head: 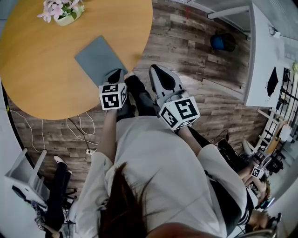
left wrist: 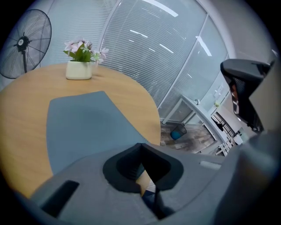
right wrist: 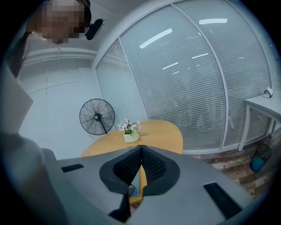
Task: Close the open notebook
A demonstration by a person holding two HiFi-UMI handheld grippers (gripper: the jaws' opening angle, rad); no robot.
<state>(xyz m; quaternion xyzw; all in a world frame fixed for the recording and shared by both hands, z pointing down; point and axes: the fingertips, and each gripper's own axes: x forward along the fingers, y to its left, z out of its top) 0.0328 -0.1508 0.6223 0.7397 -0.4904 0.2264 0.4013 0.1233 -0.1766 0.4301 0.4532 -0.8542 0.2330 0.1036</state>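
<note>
1. On my head view the notebook [head: 98, 58] lies flat and closed, grey-blue cover up, on the round wooden table [head: 37, 69], near the rim at about 3 o'clock of the tabletop.
2. The left gripper [head: 115, 74] sits at the notebook's near corner, at roughly 5 o'clock from the cover's middle. I cannot tell whether the tips touch the cover.
3. In the left gripper view its jaws are clenched together with nothing between them. The notebook fills the tabletop just ahead, from 10 to 12 o'clock of the tips.
4. The right gripper [head: 158, 72] is at 3 o'clock of the left one, beyond the table rim and over the plank floor. In the right gripper view its ribbed pads meet, clenched on nothing.
5. A white pot of pink flowers [head: 63, 11] stands at 11 o'clock from the notebook, well apart from it.
6. A standing fan [right wrist: 96, 116] is behind the table at 10 o'clock in the right gripper view.
7. A blue bin [head: 222, 42] is on the floor at 2 o'clock of the right gripper.
</note>
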